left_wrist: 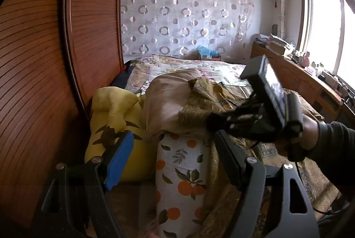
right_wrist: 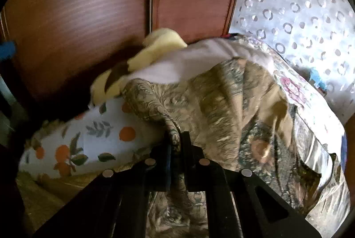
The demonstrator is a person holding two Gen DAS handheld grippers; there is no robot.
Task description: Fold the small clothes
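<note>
Cloth (right_wrist: 221, 104), patterned, looks thin, limp, light; right gripper (right_wrist: 177, 149) pinches its edge; left gripper (left_wrist: 173, 162) gapes empty; take corners.

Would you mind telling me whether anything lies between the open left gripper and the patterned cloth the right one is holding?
Yes. The orange-print pillow sits straight ahead between the open fingers of the left gripper. The olive patterned cloth lies behind and right of it, clamped in the right gripper.
</note>
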